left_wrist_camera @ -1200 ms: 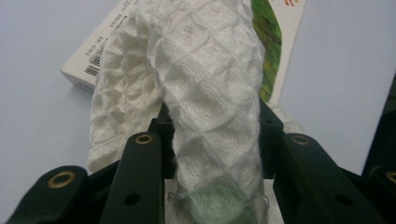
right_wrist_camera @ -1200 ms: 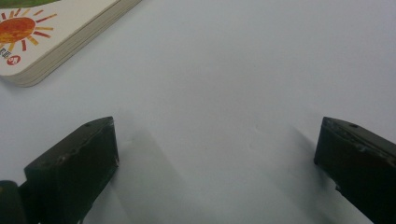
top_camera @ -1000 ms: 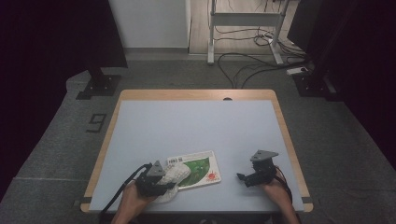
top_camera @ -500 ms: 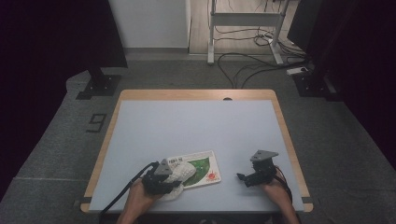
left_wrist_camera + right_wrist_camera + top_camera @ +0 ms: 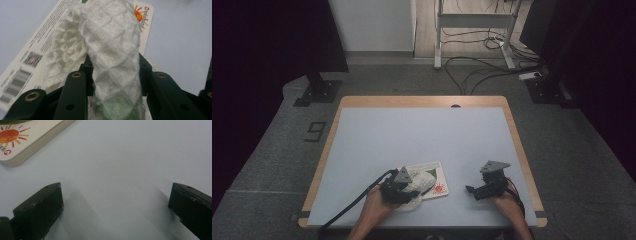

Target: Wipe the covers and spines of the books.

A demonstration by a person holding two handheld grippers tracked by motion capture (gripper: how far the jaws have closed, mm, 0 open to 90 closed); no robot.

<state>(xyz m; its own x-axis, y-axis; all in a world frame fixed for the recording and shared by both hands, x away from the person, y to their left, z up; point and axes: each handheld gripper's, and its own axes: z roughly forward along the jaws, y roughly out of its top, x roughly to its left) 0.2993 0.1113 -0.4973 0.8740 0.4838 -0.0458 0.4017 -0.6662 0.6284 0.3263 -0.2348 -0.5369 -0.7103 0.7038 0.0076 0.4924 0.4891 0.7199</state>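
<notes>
White waffle-knit cloth [image 5: 110,47], glossy printed cardboard book [image 5: 27,140], smooth matt table [image 5: 422,135]

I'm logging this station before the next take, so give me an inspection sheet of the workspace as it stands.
Surface: pale blue table top with a wooden edge, mostly bare.
Job's things: white knitted cloth bunched over a board book with a sun picture, near the front edge.
Clutter: nothing seen on the table.
Grippers: left gripper is shut on the cloth, a fold pinched between its jaws; right gripper is open, with bare table between its jaws, to the right of the book.
Cables: a black cable trails from the left gripper over the front edge; loose cables lie on the floor behind the table.
Surroundings: grey carpet, a metal stand frame, dark screens at both sides.
</notes>
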